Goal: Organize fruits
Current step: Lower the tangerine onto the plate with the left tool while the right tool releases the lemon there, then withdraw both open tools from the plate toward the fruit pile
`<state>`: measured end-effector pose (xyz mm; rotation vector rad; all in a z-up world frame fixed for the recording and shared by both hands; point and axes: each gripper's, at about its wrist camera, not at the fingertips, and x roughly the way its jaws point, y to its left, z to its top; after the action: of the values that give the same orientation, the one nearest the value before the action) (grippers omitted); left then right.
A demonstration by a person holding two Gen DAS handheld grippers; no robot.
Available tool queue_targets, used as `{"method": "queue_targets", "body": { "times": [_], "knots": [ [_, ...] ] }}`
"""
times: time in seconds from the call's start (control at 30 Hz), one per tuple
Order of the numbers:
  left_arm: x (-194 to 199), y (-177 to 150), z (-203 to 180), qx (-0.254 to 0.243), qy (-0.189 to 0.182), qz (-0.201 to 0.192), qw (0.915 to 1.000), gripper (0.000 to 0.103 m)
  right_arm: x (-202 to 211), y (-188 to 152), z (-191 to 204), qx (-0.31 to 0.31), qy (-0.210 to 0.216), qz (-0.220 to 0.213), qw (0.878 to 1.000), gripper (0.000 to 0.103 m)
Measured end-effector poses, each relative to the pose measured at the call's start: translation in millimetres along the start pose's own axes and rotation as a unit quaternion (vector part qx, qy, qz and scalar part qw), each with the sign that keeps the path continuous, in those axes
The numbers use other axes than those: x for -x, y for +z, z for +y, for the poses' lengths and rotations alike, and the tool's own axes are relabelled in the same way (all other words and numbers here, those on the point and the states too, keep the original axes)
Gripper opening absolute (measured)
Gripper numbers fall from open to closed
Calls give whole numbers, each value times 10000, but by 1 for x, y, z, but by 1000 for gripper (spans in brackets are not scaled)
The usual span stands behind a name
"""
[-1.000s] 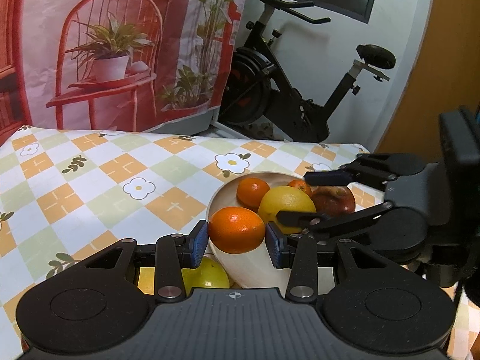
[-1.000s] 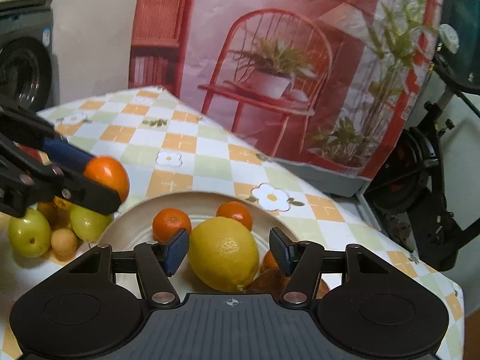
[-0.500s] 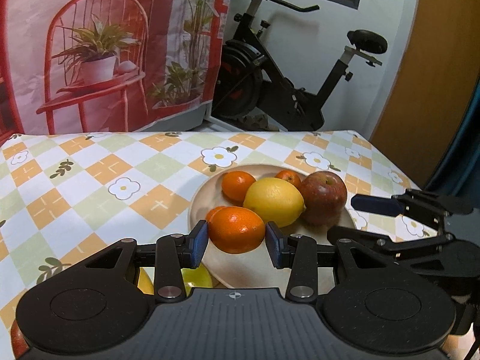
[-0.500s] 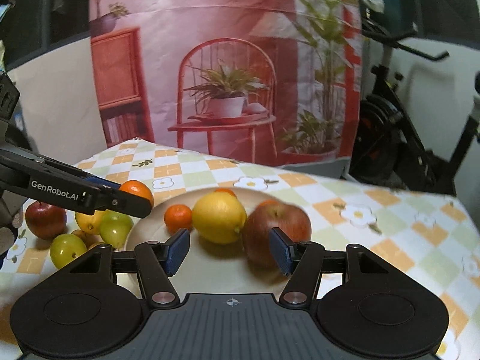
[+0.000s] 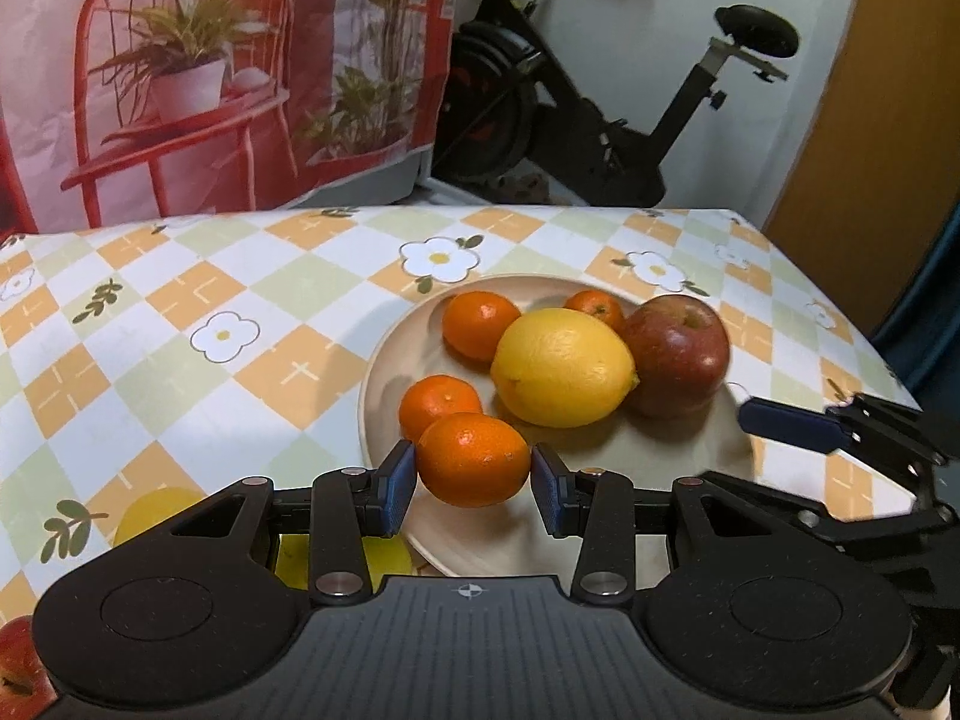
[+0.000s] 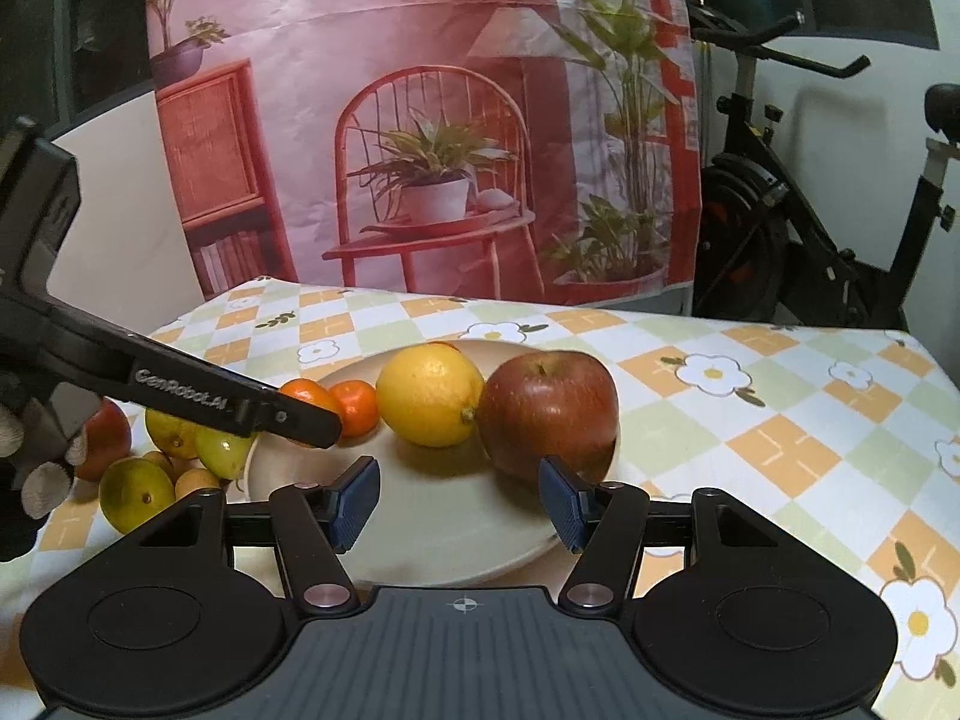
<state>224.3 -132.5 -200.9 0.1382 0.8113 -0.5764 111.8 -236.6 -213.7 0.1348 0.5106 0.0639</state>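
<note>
My left gripper (image 5: 474, 477) is shut on an orange (image 5: 474, 459), held just above the near rim of a cream plate (image 5: 648, 456). On the plate lie a lemon (image 5: 564, 366), a red apple (image 5: 675, 354) and three tangerines, one (image 5: 440, 402) right behind the held orange. In the right wrist view my right gripper (image 6: 459, 501) stands open over the plate's front part (image 6: 432, 516) with nothing between its pads. The apple (image 6: 546, 411) and lemon (image 6: 429, 393) sit just beyond it. The left gripper's finger (image 6: 228, 405) reaches in from the left.
Loose fruit lies on the checked tablecloth (image 6: 750, 420) left of the plate: green fruits (image 6: 135, 495), a red apple (image 6: 108, 438) and small tan ones (image 6: 195, 480). A red printed backdrop and an exercise bike (image 5: 600, 120) stand behind the table.
The left gripper has carried the orange forward and lower over the plate. The right gripper has rolled and swung round to the plate's side; the lemon is no longer framed by its fingers.
</note>
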Motion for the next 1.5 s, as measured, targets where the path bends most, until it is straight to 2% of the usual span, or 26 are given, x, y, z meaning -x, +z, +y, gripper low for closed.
{"method": "queue_targets", "body": {
  "times": [0.5, 0.6, 0.67, 0.7, 0.93, 1.13, 1.5],
  "knots": [
    [-18, 16, -1, 10, 258, -144, 9996, 43, -2, -5, -5, -140, 11, 13, 9999, 55],
    [-13, 16, -1, 6, 224, -196, 9996, 47, -2, -5, -6, -160, 8, 16, 9999, 55],
    [-7, 16, -1, 3, 208, -262, 9994, 55, -2, -5, -6, -156, 6, 14, 9999, 55],
    [-3, 16, -1, -3, 212, -308, 9993, 56, -2, -5, -6, -157, 4, 14, 9999, 55],
    [29, 14, -1, -25, 308, -598, 9977, 56, 4, -3, 0, -217, 34, -23, 9998, 55],
    [68, 1, 12, 146, 310, -758, 9965, 56, 10, -3, 12, -269, 93, -52, 9996, 55],
    [125, -31, 52, 361, 794, -933, 9918, 56, 11, -6, 49, -157, 369, -44, 9992, 55]
  ]
}}
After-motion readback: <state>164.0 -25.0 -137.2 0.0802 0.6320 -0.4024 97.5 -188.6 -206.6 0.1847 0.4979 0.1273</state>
